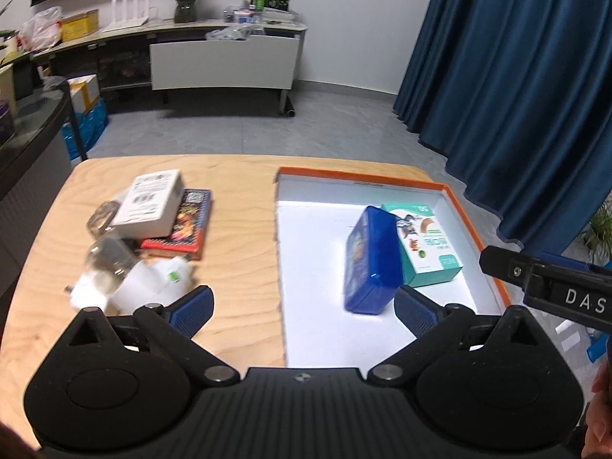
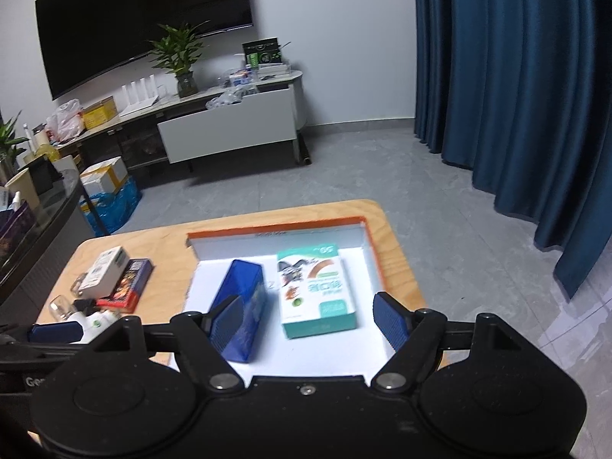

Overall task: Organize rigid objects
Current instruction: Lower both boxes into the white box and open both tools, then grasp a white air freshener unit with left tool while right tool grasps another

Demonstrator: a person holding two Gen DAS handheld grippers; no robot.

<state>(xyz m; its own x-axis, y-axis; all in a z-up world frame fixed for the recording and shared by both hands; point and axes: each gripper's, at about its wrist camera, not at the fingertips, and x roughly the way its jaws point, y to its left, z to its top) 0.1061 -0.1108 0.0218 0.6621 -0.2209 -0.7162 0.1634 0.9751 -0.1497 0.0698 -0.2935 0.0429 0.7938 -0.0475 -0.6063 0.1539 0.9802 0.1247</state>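
An orange-rimmed white tray lies on the right half of the wooden table. In it a blue box stands on its long edge beside a flat teal box. My left gripper hangs open over the tray's left wall, with nothing between its fingers. My right gripper is open above the tray's near end. The teal box shows between its fingers, and neither pad touches it. The right gripper's left finger overlaps the blue box in the picture.
A pile sits on the table's left side: a white box on a red and blue book, clear glass bottles and a white plastic item. Blue curtains hang at the right, and a TV cabinet stands behind.
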